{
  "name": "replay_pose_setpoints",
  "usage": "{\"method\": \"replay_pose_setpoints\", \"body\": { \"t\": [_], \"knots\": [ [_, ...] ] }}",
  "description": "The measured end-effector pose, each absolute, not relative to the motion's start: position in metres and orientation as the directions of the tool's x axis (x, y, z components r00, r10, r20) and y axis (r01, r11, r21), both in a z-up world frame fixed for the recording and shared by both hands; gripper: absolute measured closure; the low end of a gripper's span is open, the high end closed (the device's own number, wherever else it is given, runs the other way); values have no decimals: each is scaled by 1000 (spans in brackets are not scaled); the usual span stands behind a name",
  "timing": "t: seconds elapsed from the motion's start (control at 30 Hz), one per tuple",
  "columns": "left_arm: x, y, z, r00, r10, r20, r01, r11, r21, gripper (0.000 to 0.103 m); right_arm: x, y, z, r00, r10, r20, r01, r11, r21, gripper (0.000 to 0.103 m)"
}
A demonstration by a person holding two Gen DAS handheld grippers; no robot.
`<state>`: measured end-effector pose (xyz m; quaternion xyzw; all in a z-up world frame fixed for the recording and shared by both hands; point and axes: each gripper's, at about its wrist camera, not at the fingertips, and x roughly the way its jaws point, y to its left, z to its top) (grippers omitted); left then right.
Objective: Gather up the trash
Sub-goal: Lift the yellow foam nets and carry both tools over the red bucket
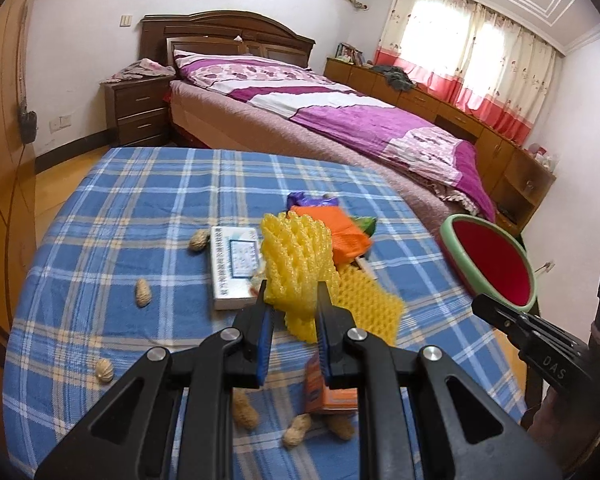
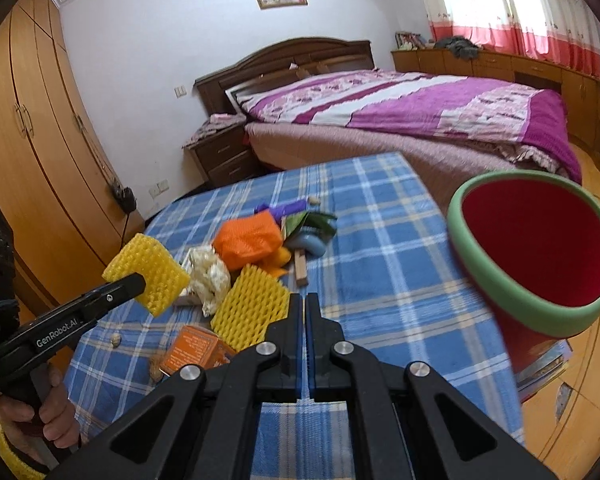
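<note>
My left gripper had its fingers pinched on a yellow foam net, lifted off the counter; my right gripper was shut on nothing. The red bin (green-rimmed, at the counter's right edge) looked empty as far as I could see. I judged most still uncollected: second net, orange wrapper, boxes, peanuts.

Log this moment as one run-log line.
left gripper: shut on yellow foam fruit net | right gripper: shut, empty | red bin with green rim: at table edge
</note>
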<state>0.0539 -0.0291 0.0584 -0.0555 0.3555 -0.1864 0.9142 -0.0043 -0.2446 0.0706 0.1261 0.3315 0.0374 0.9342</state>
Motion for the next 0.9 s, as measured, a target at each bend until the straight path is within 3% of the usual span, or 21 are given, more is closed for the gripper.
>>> {"method": "replay_pose_setpoints", "body": {
  "t": [0.53, 0.77, 0.9],
  "knots": [
    [56, -55, 93, 673, -441, -594, 368, 896, -249, 84, -25, -282, 117, 858, 89, -506, 53, 964, 260, 101],
    [60, -67, 99, 670, -455, -587, 383, 889, -252, 84, -17, -289, 105, 830, 138, -540, 43, 950, 308, 99],
    [61, -64, 94, 676, -433, -597, 360, 900, -245, 84, -10, -284, 89, 803, 162, -573, 55, 938, 343, 78]
  ]
}}
